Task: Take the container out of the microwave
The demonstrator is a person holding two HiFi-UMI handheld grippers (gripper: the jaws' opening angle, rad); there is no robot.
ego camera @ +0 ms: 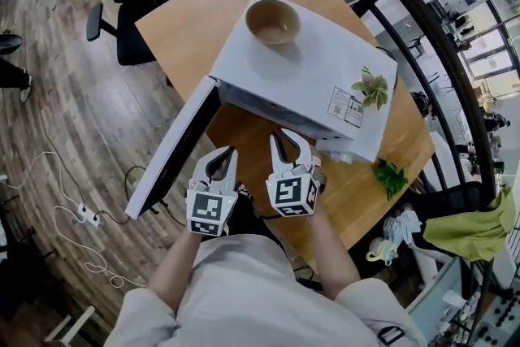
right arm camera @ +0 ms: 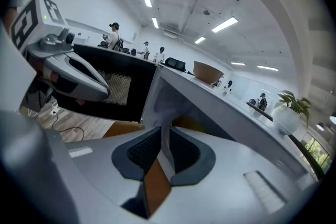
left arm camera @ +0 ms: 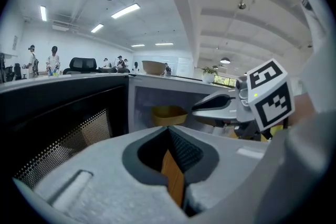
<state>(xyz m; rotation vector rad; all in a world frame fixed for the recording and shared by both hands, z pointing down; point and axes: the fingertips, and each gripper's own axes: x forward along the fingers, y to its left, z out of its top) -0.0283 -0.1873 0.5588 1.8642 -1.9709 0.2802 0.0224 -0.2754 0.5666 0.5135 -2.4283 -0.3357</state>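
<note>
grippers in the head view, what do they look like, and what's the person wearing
Each is a white plastic claw, left claw and right claw, with two curved fingers lined in dark ribbed pads. Behind each sits a cube of black-and-white square markers. The person wears a pale grey top, sleeves ending near the elbows.

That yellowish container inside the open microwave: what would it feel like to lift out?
The container looks wide and open-topped like a bowl, so it probably sits steady rather than rolling. Its walls appear rigid, so it is likely stiff when gripped. Its contents cannot be seen, so its weight is uncertain; keeping it level seems wise.
</note>
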